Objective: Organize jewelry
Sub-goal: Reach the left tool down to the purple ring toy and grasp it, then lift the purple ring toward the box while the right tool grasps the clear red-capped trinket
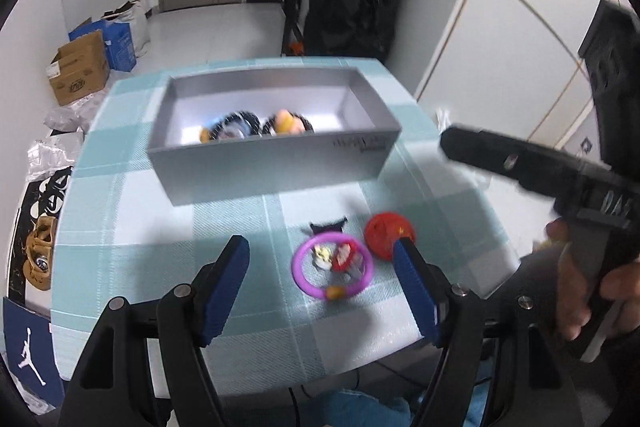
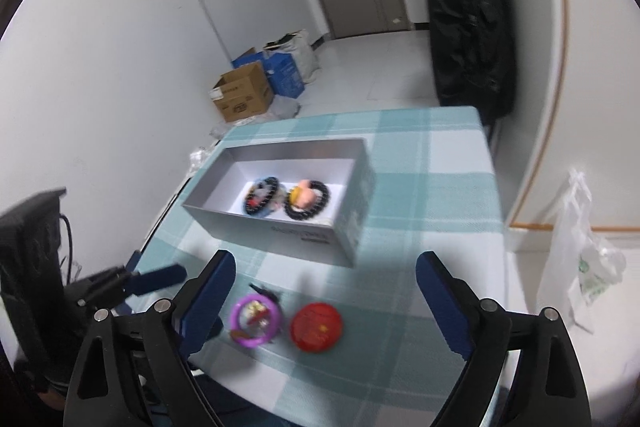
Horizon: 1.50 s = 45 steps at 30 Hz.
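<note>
Jewelry on both sides of the play here: two black beaded bracelets (image 2: 288,201) with colourful charms lie side by side on the floor of the open silver box (image 2: 348,223), which sits on the teal checked tablecloth (image 2: 432,195). In front of the box, on the cloth, a purple ring bracelet (image 1: 332,269) with small charms inside it, and just beside it a round red item (image 1: 388,229), possibly a small lidded case, though the blur makes that hard to call. A small dark piece (image 1: 328,227) peeks out behind the purple ring, touching or nearly so.

Left gripper (image 1: 320,279) hovers over the purple bracelet, blue pads spread wide with the ring between them and nothing clamped. Right gripper (image 2: 324,303) hangs above the same pair of items, fingers wide apart, holding nothing. In the left wrist view it reaches in from the right side, a hand (image 1: 576,291) wrapped around its handle.

Off the table: a cardboard box (image 2: 240,99) on the floor by the wall.
</note>
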Tool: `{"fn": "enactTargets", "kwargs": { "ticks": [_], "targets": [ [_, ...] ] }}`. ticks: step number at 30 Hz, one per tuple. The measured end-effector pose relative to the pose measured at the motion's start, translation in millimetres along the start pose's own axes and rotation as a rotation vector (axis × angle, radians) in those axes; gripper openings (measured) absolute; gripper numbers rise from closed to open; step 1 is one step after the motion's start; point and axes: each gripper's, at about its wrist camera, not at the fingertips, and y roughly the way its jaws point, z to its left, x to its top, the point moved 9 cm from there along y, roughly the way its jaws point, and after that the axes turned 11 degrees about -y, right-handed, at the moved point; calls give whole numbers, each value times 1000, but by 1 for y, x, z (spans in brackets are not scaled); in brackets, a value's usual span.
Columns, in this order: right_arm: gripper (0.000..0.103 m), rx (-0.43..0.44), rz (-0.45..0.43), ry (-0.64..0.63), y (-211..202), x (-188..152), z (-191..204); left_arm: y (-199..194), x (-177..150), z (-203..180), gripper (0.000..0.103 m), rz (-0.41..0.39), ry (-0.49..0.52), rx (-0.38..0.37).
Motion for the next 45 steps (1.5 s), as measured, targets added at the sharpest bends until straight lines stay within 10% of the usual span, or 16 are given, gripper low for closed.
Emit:
{"fn": "enactTargets", "kwargs": {
  "ticks": [23, 27, 45],
  "targets": [
    [94, -25, 13, 104, -5, -16, -22, 38, -15, -5, 69, 104, 39, 61],
    [94, -23, 16, 105, -4, -17, -22, 36, -15, -6, 51, 96, 72, 88],
    [94, -25, 54, 101, 2, -24, -23, 4, 10, -4, 47, -5, -17, -26]
  ]
}}
